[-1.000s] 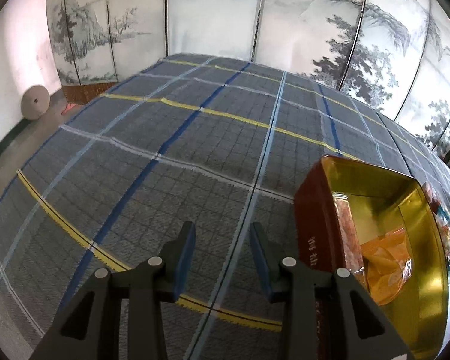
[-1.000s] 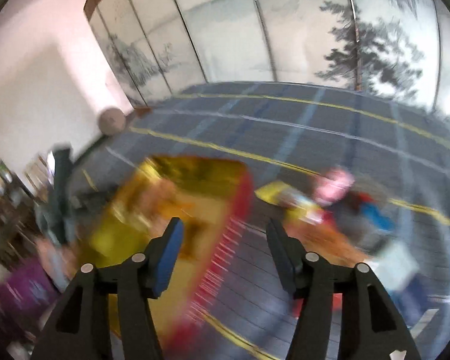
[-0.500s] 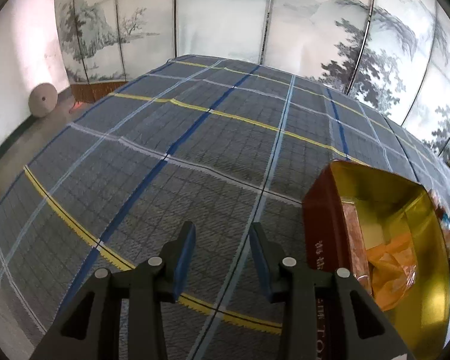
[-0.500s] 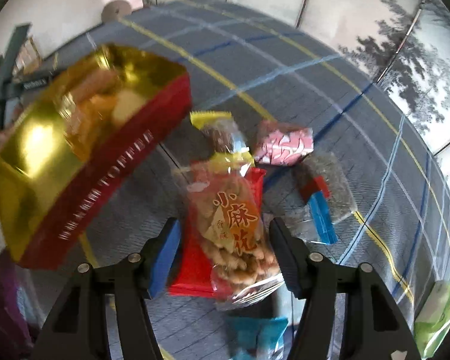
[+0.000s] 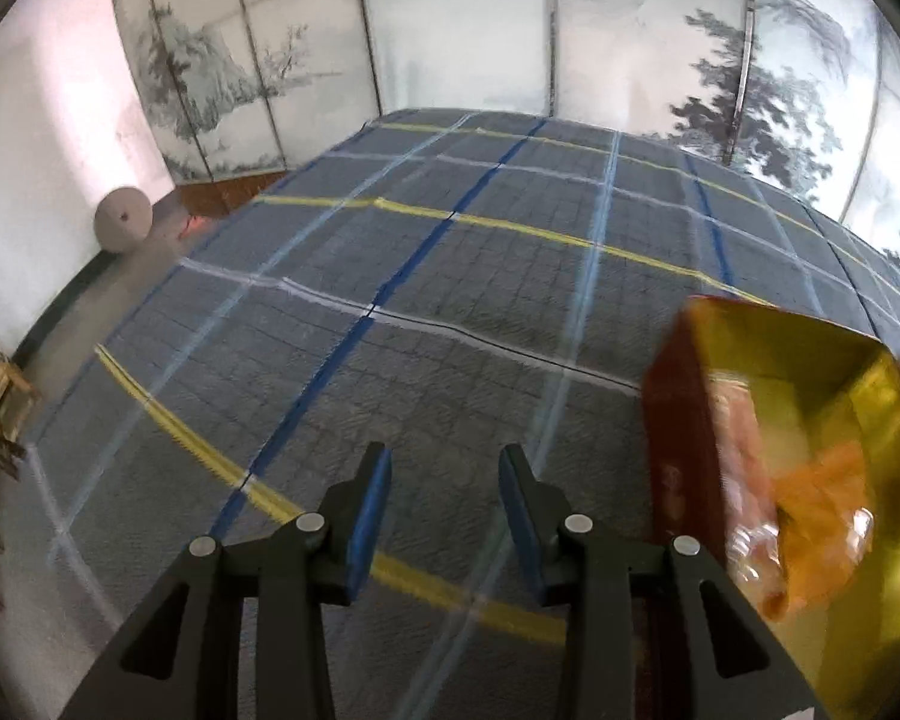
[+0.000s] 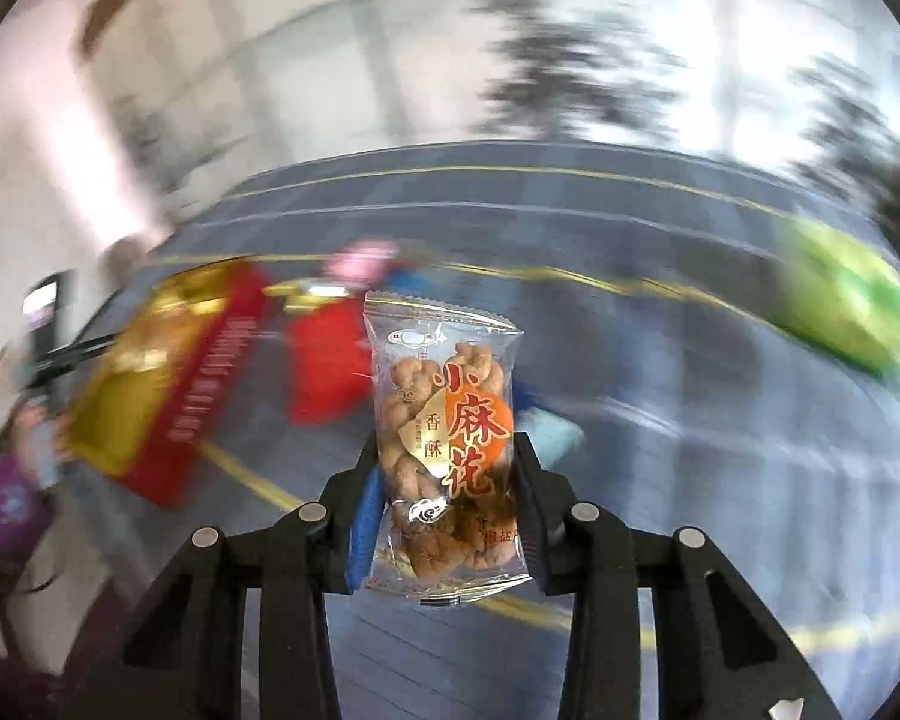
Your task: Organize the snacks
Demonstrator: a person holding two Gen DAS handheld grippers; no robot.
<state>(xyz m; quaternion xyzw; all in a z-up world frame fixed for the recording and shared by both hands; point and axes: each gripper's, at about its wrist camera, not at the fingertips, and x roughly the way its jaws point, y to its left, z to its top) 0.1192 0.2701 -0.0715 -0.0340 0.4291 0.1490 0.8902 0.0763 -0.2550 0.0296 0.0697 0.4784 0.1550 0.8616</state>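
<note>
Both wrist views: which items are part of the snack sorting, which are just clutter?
Job:
- twist-snack packet, between the closing right gripper
- red and gold box holding an orange packet
- loose snacks on the tablecloth

Lying about:
- left gripper, empty
- painted screen
- round disc

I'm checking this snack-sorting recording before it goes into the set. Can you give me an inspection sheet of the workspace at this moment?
Surface: grey plaid tablecloth with blue, white and yellow lines.
Job's things: clear packet of twisted fried dough lifted between the right gripper's pads; red box with gold lining holding an orange wrapper.
Clutter: blurred red, pink and green packets lying on the cloth.
Grippers: left gripper has nothing between its pads; right gripper jaws closing on the packet.
Cables: nothing seen.
Surroundings: folding screen painted with trees, white wall, round pale disc leaning against it.
</note>
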